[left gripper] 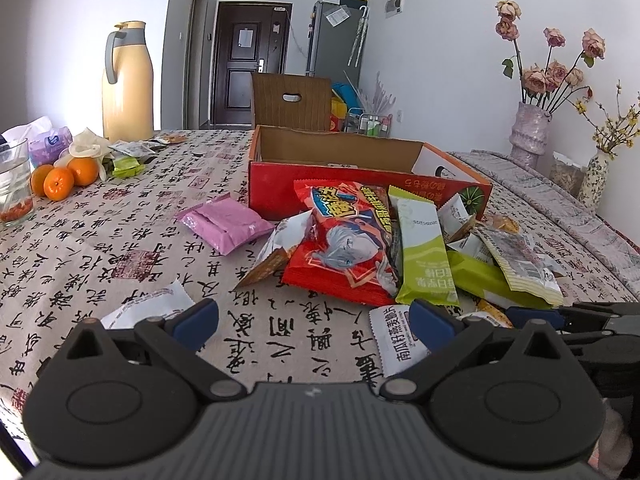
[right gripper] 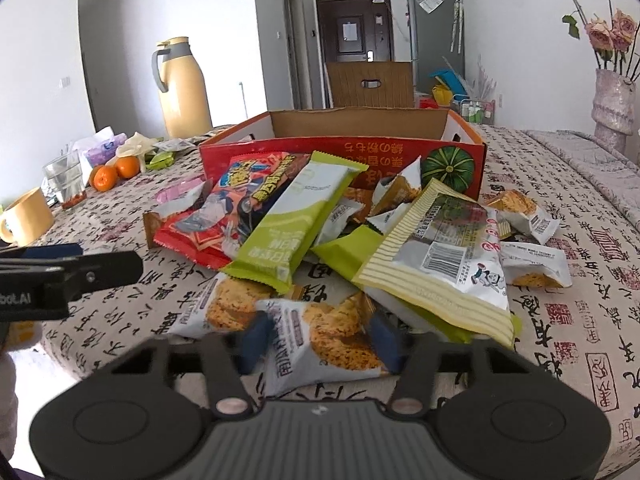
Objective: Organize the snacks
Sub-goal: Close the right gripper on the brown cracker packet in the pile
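A heap of snack packets lies in front of an open red cardboard box [left gripper: 360, 184] [right gripper: 340, 152]: a red cartoon bag [left gripper: 344, 248] [right gripper: 224, 216], a green bar [left gripper: 424, 256] [right gripper: 296, 216], a yellow-striped bag [right gripper: 440, 264] and several small white cookie packets. A pink packet [left gripper: 224, 224] lies apart to the left. My right gripper [right gripper: 322, 336] is shut on a white oat-cookie packet [right gripper: 336, 332] at the heap's near edge. My left gripper [left gripper: 314, 320] stands open over bare tablecloth, with a white packet [left gripper: 394, 344] beside its right finger.
A yellow thermos [left gripper: 128, 80], oranges [left gripper: 60, 182], a glass [left gripper: 14, 184] and tissues stand at the table's far left, with a mug [right gripper: 24, 216] nearer. Flower vases [left gripper: 528, 132] line the right wall. A wooden chair back [left gripper: 292, 100] rises behind the box.
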A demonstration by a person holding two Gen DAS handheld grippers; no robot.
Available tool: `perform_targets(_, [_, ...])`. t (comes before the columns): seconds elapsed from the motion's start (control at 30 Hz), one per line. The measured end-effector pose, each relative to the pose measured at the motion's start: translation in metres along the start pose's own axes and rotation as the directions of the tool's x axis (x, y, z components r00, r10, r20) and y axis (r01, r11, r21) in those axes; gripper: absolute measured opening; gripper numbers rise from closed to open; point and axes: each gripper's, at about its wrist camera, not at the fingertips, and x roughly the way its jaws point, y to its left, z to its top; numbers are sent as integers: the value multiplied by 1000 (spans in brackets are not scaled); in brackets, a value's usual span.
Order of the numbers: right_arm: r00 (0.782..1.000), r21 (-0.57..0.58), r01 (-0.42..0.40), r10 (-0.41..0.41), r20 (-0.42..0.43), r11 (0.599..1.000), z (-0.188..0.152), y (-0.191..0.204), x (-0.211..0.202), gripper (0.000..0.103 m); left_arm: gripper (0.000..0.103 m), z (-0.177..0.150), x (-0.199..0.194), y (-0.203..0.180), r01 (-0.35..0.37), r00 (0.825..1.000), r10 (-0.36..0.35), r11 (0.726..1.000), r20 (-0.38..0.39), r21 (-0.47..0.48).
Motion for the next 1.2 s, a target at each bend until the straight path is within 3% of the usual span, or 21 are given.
perform_targets(0.43, [997, -22, 18, -17, 70, 1000, -1, 9, -24, 19, 103, 4, -4, 15, -35, 999, 36, 999, -8, 13])
perform_targets(0.5, [997, -17, 23, -21, 81, 1000, 1, 9, -27, 11, 103, 5, -4, 20, -49, 999, 49, 999, -8, 11])
perform_targets(0.67, [995, -19, 34, -32, 96, 999, 3, 11, -33, 11, 103, 5, -6, 30, -71, 997, 71, 997, -9, 2])
perform_targets(0.8, [997, -23, 42, -41, 68, 999, 0, 12, -28, 14, 103, 4, -6, 33, -71, 997, 71, 997, -13, -6])
perform_targets(0.87, [997, -16, 54, -53, 59, 998, -2, 12, -25, 24, 103, 3, -5, 33, -68, 998, 68, 998, -18, -7])
perform_targets(0.93, [996, -15, 67, -66, 60, 998, -4, 11, -24, 49, 103, 2, -4, 32, -65, 998, 65, 998, -21, -6])
perform_targets(0.97, [995, -16, 78, -77, 66, 997, -4, 11, -25, 54, 103, 2, -4, 32, -64, 998, 64, 998, -22, -5])
perform_targets(1.2, [994, 0, 107, -107, 18, 994, -10, 0, -15, 61, 103, 1, -5, 33, -65, 998, 65, 998, -26, -6])
